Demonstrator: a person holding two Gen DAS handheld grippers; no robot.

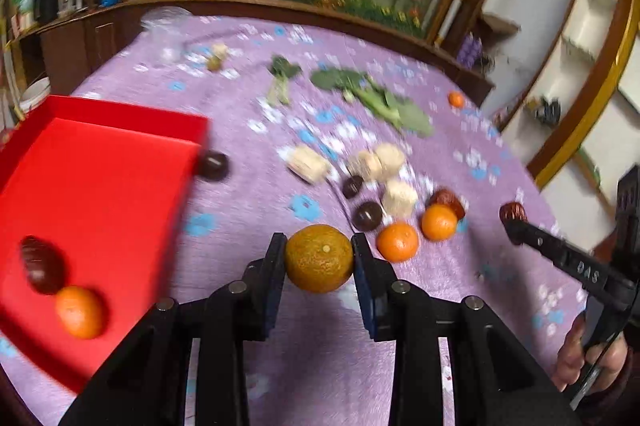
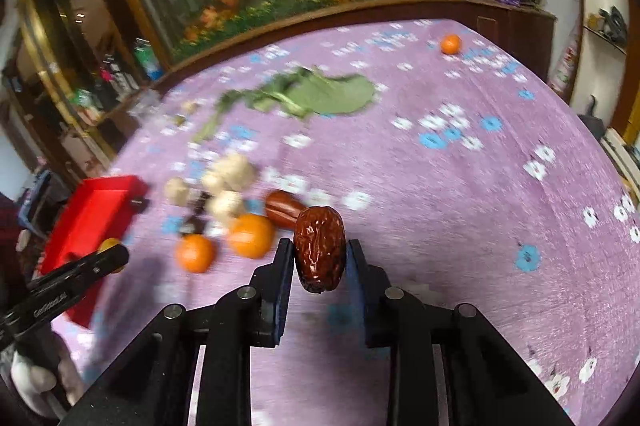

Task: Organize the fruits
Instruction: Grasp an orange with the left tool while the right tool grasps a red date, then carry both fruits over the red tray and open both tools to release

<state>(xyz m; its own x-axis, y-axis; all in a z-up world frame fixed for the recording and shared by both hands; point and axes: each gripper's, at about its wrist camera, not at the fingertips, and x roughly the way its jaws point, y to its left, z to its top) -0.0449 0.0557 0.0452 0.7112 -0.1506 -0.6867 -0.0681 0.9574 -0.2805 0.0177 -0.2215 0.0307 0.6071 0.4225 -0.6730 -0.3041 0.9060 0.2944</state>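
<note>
Purple flowered tablecloth (image 1: 248, 258) covers the table. Left gripper (image 1: 319, 252) pinches a greenish-yellow citrus (image 1: 319, 259) just right of the red tray (image 1: 100, 194), which holds one date and one orange. Right gripper (image 2: 319, 254) pinches a wrinkled red date (image 2: 320, 248) above the cloth. Two oranges (image 1: 397, 242) and leafy greens (image 2: 320, 94) lie loose.
</note>
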